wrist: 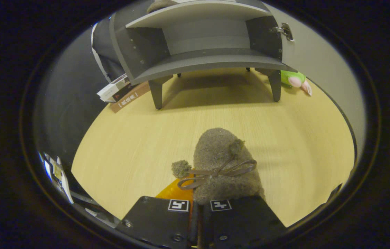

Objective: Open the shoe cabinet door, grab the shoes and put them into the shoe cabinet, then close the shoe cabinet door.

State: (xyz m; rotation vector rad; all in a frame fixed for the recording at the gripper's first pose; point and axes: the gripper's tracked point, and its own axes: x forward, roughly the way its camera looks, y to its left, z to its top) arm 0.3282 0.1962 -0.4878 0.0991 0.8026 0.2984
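The hand-held gripper (200, 211) has its two fingers drawn close together, only a thin gap between them, and they pinch the heel end of a fuzzy grey-brown shoe (221, 162). The shoe points straight ahead, toe away from the fingers, with a ribbon bow (215, 172) across its top and a small pompom (180, 168) hanging off to one side. It looks lifted above the pale wooden surface (129, 138), though whether the sole is touching is hard to say from this angle. Well beyond the toe stands the grey shoe cabinet (202, 58) on short legs, its door (319, 69) swung open to the side, the lower shelf bare. A stack of books (119, 90) leans just beside the cabinet's leg, and a green plush toy (295, 80) lies near the open door.
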